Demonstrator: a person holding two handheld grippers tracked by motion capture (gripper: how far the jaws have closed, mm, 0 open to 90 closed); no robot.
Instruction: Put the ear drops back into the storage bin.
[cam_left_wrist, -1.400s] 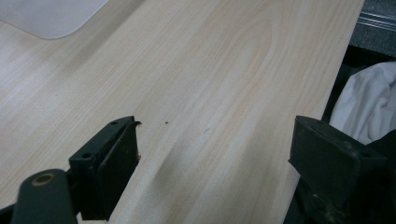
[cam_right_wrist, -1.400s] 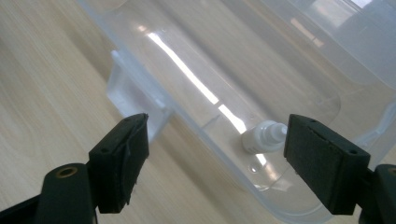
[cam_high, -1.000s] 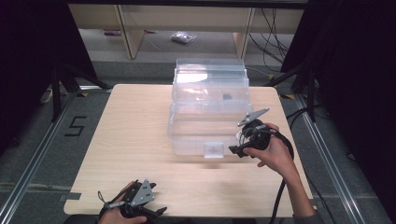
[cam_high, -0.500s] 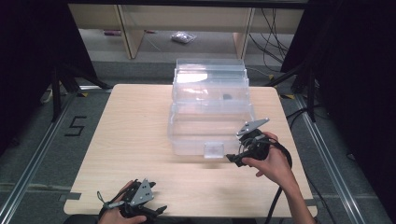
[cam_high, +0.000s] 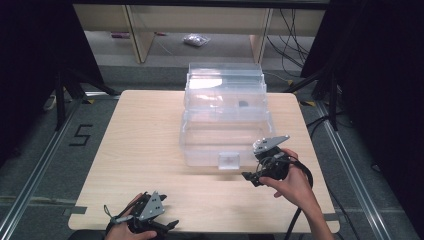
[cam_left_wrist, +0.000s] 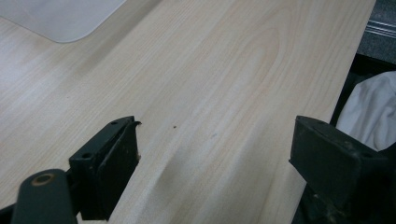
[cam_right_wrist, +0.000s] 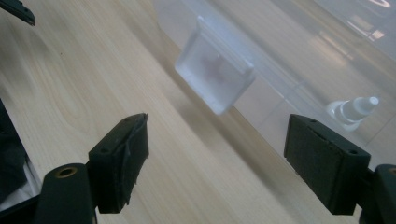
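While the right gripper (cam_high: 248, 176) hovers with jaws spread wide and nothing between them, it points at the latch (cam_high: 229, 161) on the front of the clear plastic box (cam_high: 225, 120).

That box sits in the middle of the wooden table (cam_high: 135, 135), toward its far side, and the right gripper is just beside the box's near right corner, a little apart from the latch. From the right gripper view the latch (cam_right_wrist: 215, 85) lies ahead of the jaws and a small white bottle (cam_right_wrist: 352, 111) shows through the box wall. At the table's near edge the left gripper (cam_high: 170, 226) rests low, well apart from the box, its jaws also wide open over bare wood.
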